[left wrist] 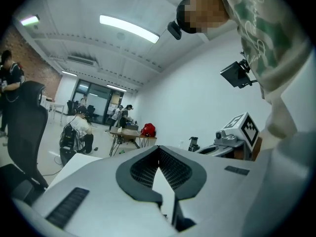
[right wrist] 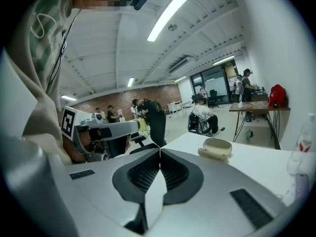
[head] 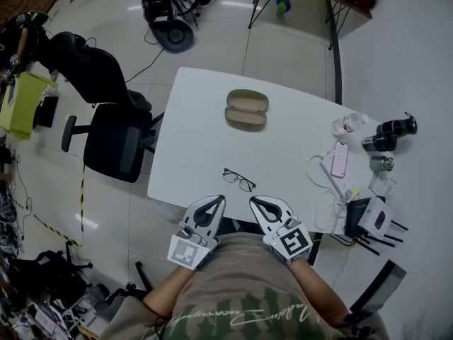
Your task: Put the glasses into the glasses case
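At the near edge of the table (head: 185, 147), the left gripper (head: 218, 200) was closed tight, empty. Just beyond lay the glasses (head: 238, 179), well apart from the open glasses case (head: 246, 109) farther back; the right gripper (head: 255, 201), tips together, held nothing.

Glasses (head: 238, 179) too small for lens or hinge detail.

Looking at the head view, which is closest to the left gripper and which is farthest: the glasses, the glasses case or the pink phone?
1. Glasses, just ahead of the left gripper, near the front edge.
2. Glasses case, open, toward the far edge.
3. Pink phone, off at the right.
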Demonstrator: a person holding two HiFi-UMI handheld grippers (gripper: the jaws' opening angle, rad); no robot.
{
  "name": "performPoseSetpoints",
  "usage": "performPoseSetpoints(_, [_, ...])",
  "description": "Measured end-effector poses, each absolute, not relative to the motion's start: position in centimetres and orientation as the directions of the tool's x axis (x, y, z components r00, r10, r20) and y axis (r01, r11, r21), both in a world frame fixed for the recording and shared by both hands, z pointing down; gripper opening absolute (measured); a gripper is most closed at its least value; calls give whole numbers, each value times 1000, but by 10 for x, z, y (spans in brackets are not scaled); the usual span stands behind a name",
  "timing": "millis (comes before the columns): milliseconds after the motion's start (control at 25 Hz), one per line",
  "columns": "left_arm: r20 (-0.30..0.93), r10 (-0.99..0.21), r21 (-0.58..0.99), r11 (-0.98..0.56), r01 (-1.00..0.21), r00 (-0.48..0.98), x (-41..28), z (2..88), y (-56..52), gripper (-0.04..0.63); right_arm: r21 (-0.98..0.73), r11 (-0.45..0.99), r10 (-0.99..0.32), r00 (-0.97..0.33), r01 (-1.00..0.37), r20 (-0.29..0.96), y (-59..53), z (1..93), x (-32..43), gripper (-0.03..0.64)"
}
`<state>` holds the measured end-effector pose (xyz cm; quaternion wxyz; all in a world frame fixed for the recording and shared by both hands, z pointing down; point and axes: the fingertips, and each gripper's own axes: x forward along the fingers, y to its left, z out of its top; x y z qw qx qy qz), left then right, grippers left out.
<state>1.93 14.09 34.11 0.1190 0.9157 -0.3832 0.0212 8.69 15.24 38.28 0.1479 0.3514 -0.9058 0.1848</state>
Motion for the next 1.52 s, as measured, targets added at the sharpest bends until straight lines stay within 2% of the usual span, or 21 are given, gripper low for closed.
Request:
performPoseSetpoints(160, [132, -653, 115, -737, -666, 746, 32, 344, 139, 6, -229, 695, -557, -712, -682, 429, 141, 397, 87, 12])
performPoseSetpoints(360, [65, -607, -19, -795, -607, 792, 30, 336, 121, 5, -203, 692, -512, -669, -693, 538, 128, 426, 74, 12])
performPoseSetpoints(560, [47, -594, 0, -804, -594, 803, 26, 348, 99, 6, -156, 669, -457, -567, -727, 685, 125, 470, 67, 14])
performPoseSetpoints(640, [54, -589, 9, -807, -590, 806, 25, 356, 91, 6, -113, 682, -419, -513, -723, 749, 122, 490, 70, 56])
performPoseSetpoints(800, [53, -577, 14, -816, -578, 815, 24, 365, 80, 6, -92, 780, -246, -439, -618, 864, 126, 535, 65, 81])
performPoseSetpoints(960, [46, -588, 14, -808, -589, 808, 20, 365, 68, 6, -162, 794, -135, -431, -585, 892, 123, 564, 54, 81])
performPoseSetpoints(1160, [43, -612, 15, -790, -613, 790, 13, 369, 49, 6, -164, 848, -6, -318, -503, 948, 122, 601, 60, 81])
performPoseSetpoints(1520, [32, -670, 17, -742, -670, 742, -5, 380, 16, 6, -198, 847, 69, -267, -493, 961, 123, 631, 62, 80])
